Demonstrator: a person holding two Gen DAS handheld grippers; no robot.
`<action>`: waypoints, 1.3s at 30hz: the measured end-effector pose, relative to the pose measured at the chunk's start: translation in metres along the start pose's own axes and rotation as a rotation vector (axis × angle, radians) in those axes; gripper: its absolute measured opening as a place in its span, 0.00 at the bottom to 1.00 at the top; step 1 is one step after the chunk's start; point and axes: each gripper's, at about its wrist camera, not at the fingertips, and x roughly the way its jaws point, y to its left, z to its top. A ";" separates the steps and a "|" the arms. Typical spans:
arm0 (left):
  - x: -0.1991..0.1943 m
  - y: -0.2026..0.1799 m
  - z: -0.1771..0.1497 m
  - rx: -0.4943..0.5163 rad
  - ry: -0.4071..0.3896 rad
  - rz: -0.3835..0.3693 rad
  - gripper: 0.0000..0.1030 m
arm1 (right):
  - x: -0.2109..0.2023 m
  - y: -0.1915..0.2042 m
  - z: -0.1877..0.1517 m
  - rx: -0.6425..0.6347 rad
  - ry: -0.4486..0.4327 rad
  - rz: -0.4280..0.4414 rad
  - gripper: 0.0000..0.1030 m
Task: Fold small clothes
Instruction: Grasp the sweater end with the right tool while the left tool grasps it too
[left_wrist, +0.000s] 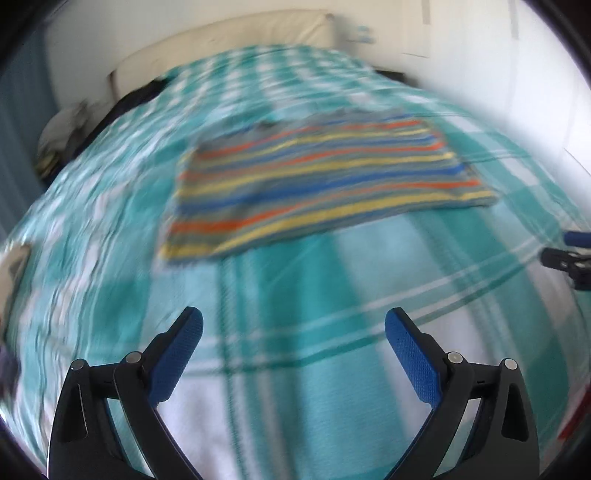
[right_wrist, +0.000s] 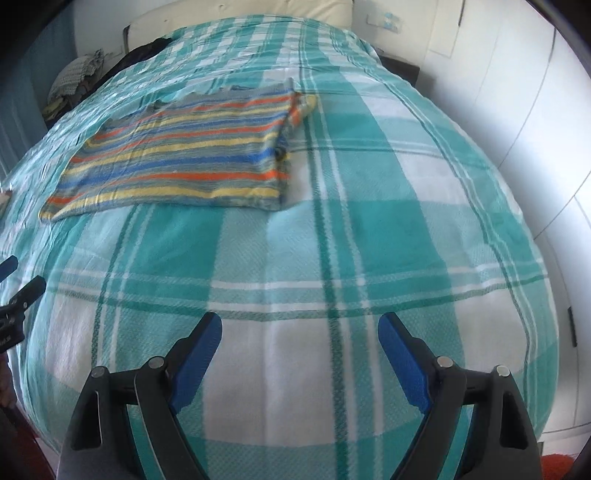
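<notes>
A small striped garment in orange, yellow, blue and grey lies folded flat on the bed; the left wrist view is blurred. In the right wrist view it lies at the upper left, its folded edge on the right side. My left gripper is open and empty, over the bedspread well short of the garment. My right gripper is open and empty, also short of the garment and to its right. The right gripper's fingers show at the right edge of the left view, the left gripper's fingers at the left edge of the right view.
A teal and white plaid bedspread covers the bed. A cream headboard stands at the far end. A pile of clothes sits beyond the far left corner. White wardrobe doors run along the right side.
</notes>
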 end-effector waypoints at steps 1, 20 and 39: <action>0.001 -0.012 0.010 0.033 -0.010 -0.032 0.97 | 0.001 -0.008 0.003 0.015 -0.002 0.009 0.83; 0.112 -0.167 0.101 0.234 0.014 -0.239 0.71 | 0.090 -0.091 0.186 0.067 0.048 0.569 0.76; 0.049 -0.002 0.106 -0.266 -0.092 -0.367 0.09 | 0.098 0.053 0.292 -0.014 0.018 0.636 0.10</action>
